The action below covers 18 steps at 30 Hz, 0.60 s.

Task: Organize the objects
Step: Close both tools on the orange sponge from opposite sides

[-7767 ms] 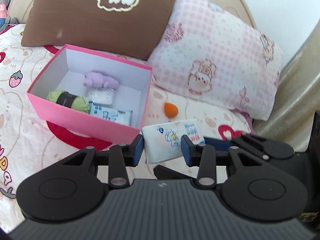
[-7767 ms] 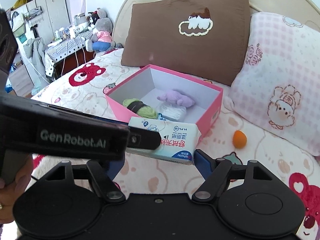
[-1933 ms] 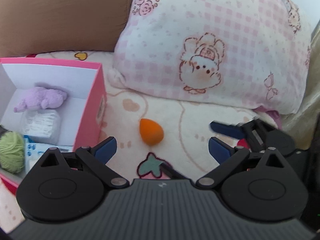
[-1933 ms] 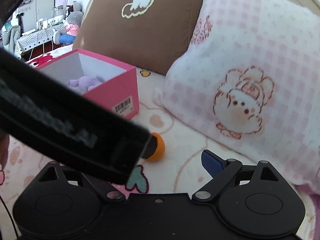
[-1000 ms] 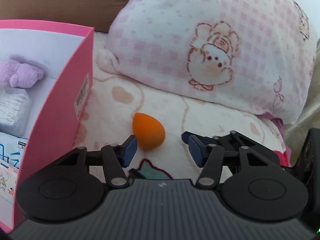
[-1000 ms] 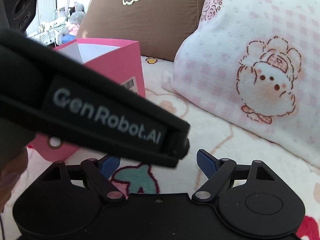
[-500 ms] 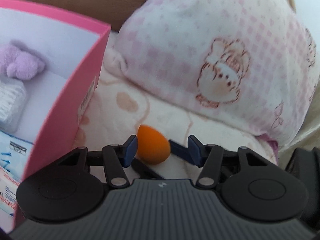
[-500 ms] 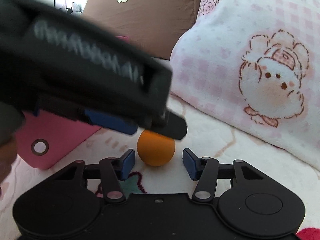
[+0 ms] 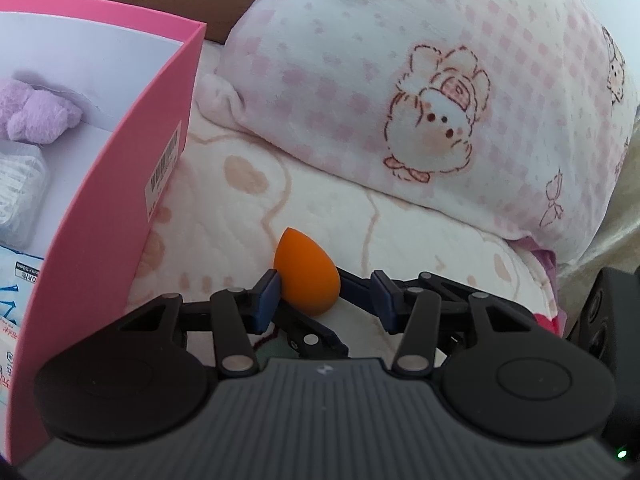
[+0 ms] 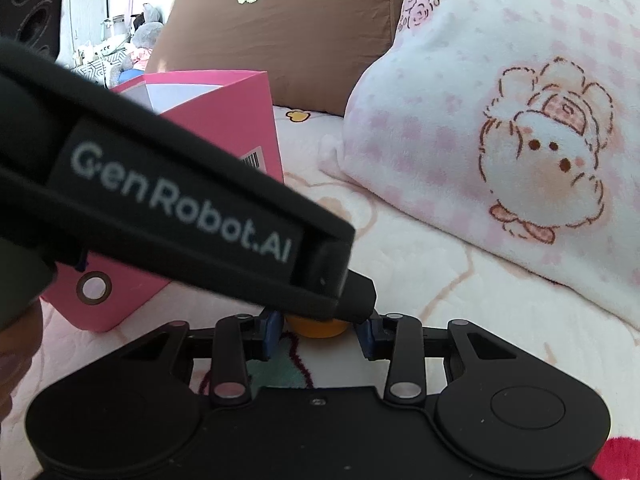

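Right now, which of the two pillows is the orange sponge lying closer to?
The pink checked pillow with the bunny print. The orange sponge lies on the bedspread just in front of it; the brown pillow stands further back, behind the pink box.

The orange sponge (image 10: 317,329) is mostly hidden behind the left hand-held gripper (image 10: 276,280).

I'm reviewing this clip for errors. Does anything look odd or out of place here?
Both grippers crowd the one orange sponge on the bedspread: the left gripper and the right gripper each straddle it, open. Only one is needed. The pink box sits upright.
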Tool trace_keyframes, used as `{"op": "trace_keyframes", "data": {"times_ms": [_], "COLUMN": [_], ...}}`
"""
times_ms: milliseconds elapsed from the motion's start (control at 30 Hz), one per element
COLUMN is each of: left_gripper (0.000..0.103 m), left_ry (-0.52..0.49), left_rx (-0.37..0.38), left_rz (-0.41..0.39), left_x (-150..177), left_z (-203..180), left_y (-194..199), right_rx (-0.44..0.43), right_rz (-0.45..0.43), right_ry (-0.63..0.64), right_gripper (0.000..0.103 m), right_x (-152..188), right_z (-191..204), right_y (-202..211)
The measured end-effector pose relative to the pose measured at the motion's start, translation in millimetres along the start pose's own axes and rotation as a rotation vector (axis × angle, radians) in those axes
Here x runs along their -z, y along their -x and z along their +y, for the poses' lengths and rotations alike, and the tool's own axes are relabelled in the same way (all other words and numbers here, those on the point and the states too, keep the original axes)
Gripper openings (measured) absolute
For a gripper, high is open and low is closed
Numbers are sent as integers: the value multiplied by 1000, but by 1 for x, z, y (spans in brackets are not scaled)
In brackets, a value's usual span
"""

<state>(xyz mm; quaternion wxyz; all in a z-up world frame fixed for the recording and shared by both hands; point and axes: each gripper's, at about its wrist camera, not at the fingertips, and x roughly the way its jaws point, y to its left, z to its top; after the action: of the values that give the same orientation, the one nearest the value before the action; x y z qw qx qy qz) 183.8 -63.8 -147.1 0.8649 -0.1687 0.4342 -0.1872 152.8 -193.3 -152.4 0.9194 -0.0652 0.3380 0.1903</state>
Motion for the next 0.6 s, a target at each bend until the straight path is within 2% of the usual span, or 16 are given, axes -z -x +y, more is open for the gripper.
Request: {"op": "trace_keyframes", "data": {"times_ms": [300, 600], "left_gripper": [47, 46], "left_ry": [16, -19], "left_rx": [7, 16], "left_rz": [-9, -13], "left_x": [4, 9], "left_z": [4, -5], "left_y": [-5, -1], "right_rx": [21, 10], "right_rz": [11, 23], "right_ry": [-11, -58], "right_gripper": [43, 43], "right_x": [5, 7], "right_z": [0, -9], "right_y": [-2, 5]}}
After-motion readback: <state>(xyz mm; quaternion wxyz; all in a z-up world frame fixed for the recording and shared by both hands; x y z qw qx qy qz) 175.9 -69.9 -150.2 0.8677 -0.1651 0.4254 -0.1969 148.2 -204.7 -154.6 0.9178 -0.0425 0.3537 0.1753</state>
